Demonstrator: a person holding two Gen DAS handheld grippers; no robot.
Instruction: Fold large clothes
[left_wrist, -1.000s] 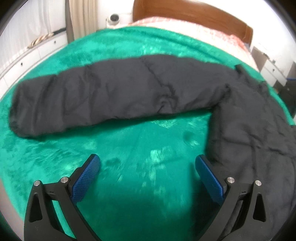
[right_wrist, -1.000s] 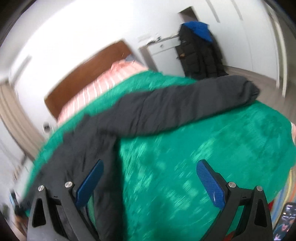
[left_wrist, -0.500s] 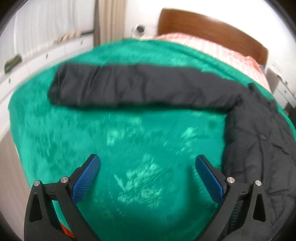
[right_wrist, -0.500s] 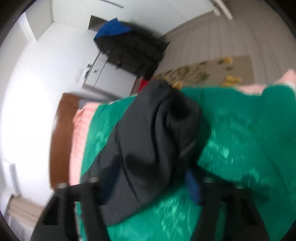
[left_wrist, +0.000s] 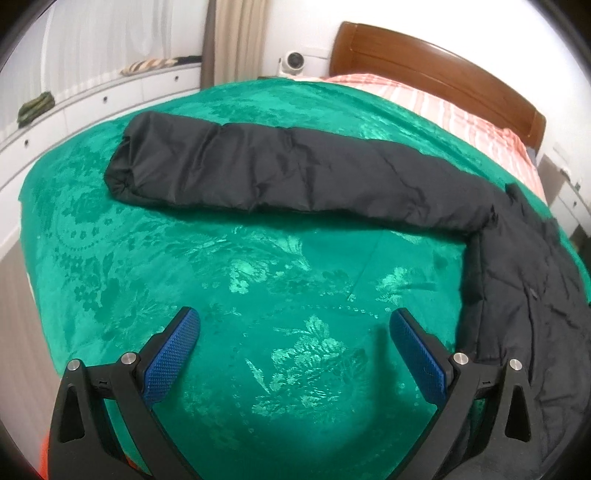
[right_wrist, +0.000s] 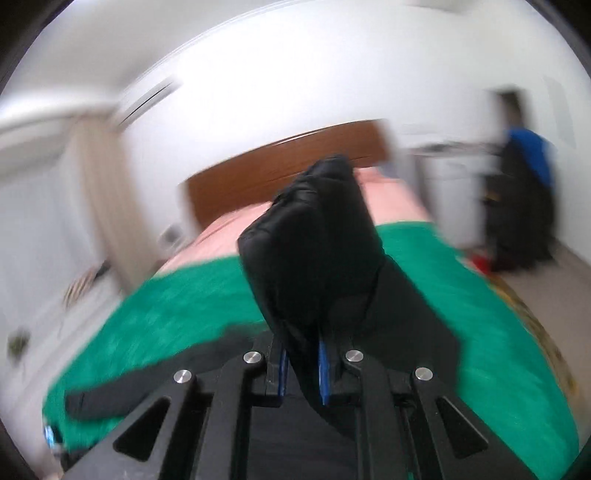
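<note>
Since a second ago the right hand-held gripper (right_wrist: 301, 363) has clamped the black jacket's (left_wrist: 524, 295) sleeve end (right_wrist: 314, 240), lifting it above the green bedspread (left_wrist: 258, 295); the left hand-held gripper (left_wrist: 295, 350) is hovering, jaws apart.

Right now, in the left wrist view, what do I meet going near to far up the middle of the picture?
Left hand-held gripper → bare green blanket → black jacket sleeve → green blanket again → pink striped bedding → wooden headboard.
</note>
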